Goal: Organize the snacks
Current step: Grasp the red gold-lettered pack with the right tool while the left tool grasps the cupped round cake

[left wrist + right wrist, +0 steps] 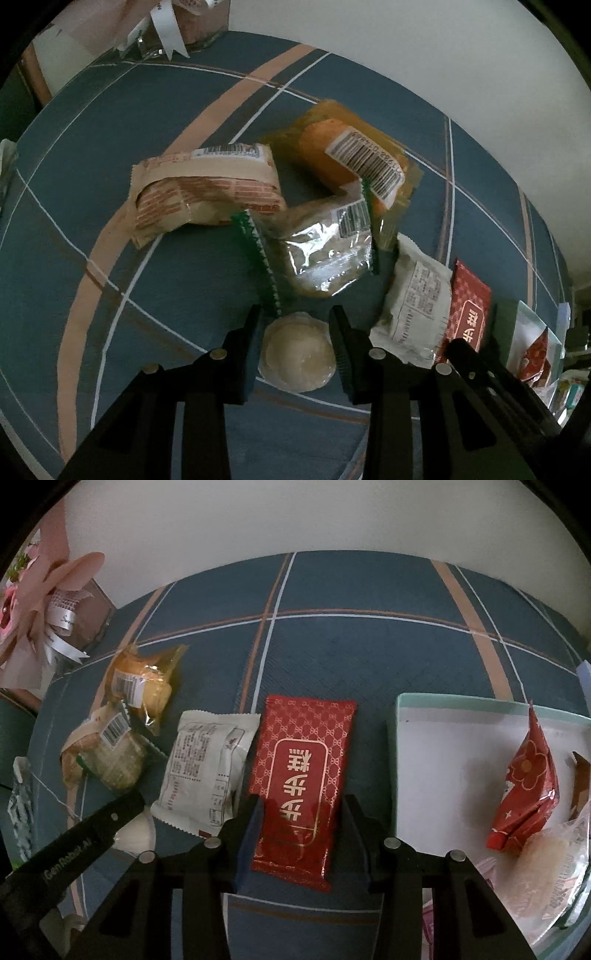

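Two grippers low over blue plaid desk. Left gripper fingers spread, straddling round pale bun, contact unclear. Right gripper fingers spread either side of red packet, apart from it. White tray just right, holding red pouch.

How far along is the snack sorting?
Early. Done: the white box holds a red foil snack and a clear-wrapped pastry. In hand: the left gripper straddles the round white bun, and the right gripper straddles the red packet; both look open, not clamped. Left on the cloth: white packet, orange cake, green-edged packet, tan packet.
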Demonstrator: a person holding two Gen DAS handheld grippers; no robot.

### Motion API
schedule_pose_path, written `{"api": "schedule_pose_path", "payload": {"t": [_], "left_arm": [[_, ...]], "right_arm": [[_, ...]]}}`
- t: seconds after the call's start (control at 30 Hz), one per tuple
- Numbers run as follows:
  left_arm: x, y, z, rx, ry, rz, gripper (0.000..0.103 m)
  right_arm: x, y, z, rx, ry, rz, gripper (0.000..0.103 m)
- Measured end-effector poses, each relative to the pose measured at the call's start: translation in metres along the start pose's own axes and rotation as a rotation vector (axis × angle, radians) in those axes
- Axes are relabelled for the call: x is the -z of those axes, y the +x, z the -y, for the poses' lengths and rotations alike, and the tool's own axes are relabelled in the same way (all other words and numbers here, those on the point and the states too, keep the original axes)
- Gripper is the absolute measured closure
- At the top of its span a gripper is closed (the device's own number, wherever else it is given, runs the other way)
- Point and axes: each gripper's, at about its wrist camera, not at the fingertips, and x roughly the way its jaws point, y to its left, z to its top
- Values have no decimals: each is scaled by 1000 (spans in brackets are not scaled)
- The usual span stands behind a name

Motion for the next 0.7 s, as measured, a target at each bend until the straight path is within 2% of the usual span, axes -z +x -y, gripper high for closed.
{"api": "schedule_pose_path", "payload": {"t": [0.3, 0.4, 0.43, 0.7], "left_arm": [[6, 2, 13, -18, 89, -12, 66], [4, 4, 17, -17, 93, -14, 65], [3, 5, 18, -15, 93, -14, 64], [0, 8, 23, -19, 104, -21, 61]], "right_arm": [[1, 0, -10, 30, -29, 5, 55], [3, 1, -14, 26, -38, -7, 42], [3, 3, -15, 24, -39, -11, 41], [8, 6, -22, 71, -60, -15, 41]]}}
